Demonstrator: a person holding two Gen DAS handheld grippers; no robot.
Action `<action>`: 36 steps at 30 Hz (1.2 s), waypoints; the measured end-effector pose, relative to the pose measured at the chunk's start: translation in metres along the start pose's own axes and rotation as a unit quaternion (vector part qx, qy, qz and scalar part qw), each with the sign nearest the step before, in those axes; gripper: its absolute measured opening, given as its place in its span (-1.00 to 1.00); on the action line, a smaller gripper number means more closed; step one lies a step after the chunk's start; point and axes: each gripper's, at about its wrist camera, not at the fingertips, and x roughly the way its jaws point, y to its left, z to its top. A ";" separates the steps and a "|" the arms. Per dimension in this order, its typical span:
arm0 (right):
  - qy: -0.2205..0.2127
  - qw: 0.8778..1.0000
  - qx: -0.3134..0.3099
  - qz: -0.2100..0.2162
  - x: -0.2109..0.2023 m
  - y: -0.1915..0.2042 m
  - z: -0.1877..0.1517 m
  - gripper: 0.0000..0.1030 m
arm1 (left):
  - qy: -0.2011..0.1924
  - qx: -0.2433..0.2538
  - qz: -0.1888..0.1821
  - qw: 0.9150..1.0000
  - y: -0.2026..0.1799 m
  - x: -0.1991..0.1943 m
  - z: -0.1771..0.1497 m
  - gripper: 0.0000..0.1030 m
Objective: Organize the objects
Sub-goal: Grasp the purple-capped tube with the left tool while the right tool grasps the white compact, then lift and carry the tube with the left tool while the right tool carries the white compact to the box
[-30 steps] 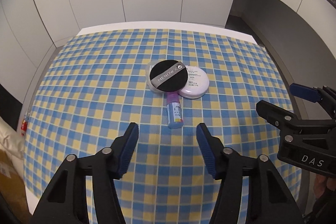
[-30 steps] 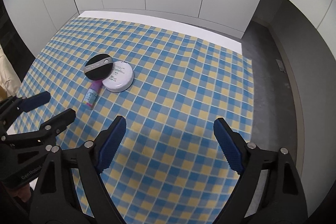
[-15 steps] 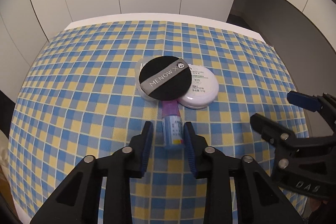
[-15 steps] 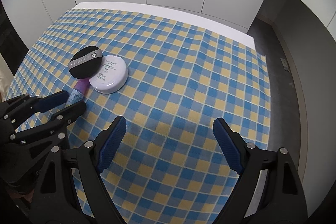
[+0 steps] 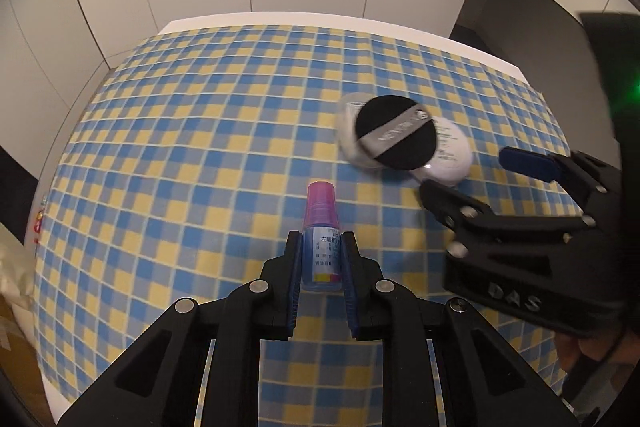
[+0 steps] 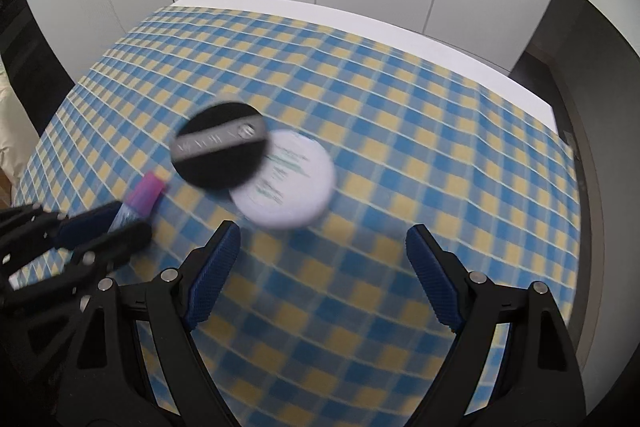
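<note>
A white table carries a checkered cloth, with a small bottle, a white compact and a black puff on it.

"DAS" stands on the right tool (the black puff's band lettering is blurred).

Even, soft indoor light; shadows on the checked tabletop are faint. Fisheye bending curves the wall panels and darkens the corners. The right wrist view is smeared by motion blur; a green glow flares at the left view's edge
</note>
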 end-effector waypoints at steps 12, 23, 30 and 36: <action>0.004 1.000 -0.001 0.006 -0.005 0.015 0.009 0.17 | -0.001 -0.010 -0.015 1.000 0.020 -0.030 -0.003 -0.66; 0.013 0.999 0.052 -0.006 -0.057 -0.007 -0.015 0.17 | -0.027 0.019 -0.019 0.999 0.005 -0.087 -0.004 -0.66; -0.004 0.998 0.058 -0.013 -0.115 -0.005 -0.026 0.17 | -0.028 0.005 -0.021 0.999 -0.001 -0.117 -0.012 -0.66; -0.016 0.998 0.061 -0.015 -0.167 -0.003 -0.033 0.17 | -0.037 0.002 -0.024 0.999 -0.011 -0.153 -0.015 -0.66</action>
